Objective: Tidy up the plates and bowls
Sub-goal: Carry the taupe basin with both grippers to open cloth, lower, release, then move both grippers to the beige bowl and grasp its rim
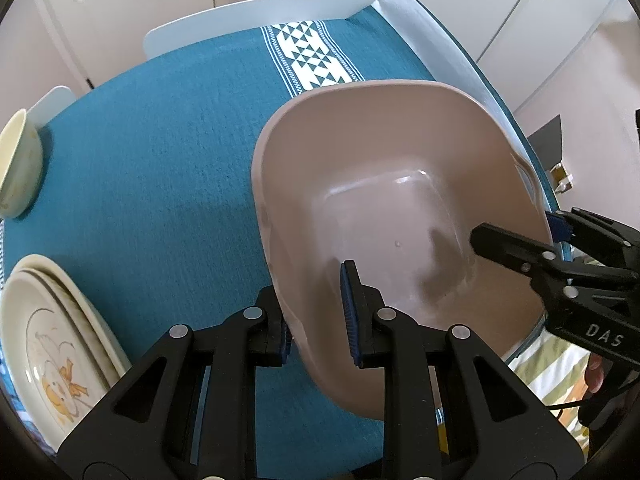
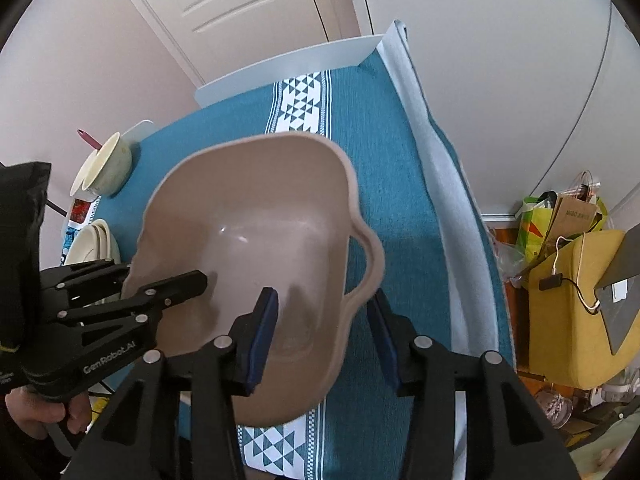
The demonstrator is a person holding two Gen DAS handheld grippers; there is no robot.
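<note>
A large beige plastic basin (image 1: 400, 184) sits on the teal tablecloth (image 1: 160, 152); it also shows in the right wrist view (image 2: 256, 216). My left gripper (image 1: 318, 320) straddles the basin's left wall, one finger inside and one outside, jaws apart. My right gripper (image 2: 324, 328) straddles the basin's right wall next to its handle (image 2: 372, 264), jaws apart. A stack of cream plates (image 1: 52, 344) with a duck print lies at the lower left. A cream bowl (image 1: 20, 164) stands at the far left, also in the right wrist view (image 2: 108, 164).
The table's right edge (image 2: 436, 184) runs close beside the basin. A yellow chair (image 2: 572, 312) with a cable and bags (image 2: 560, 216) stands right of the table. A door and walls lie behind.
</note>
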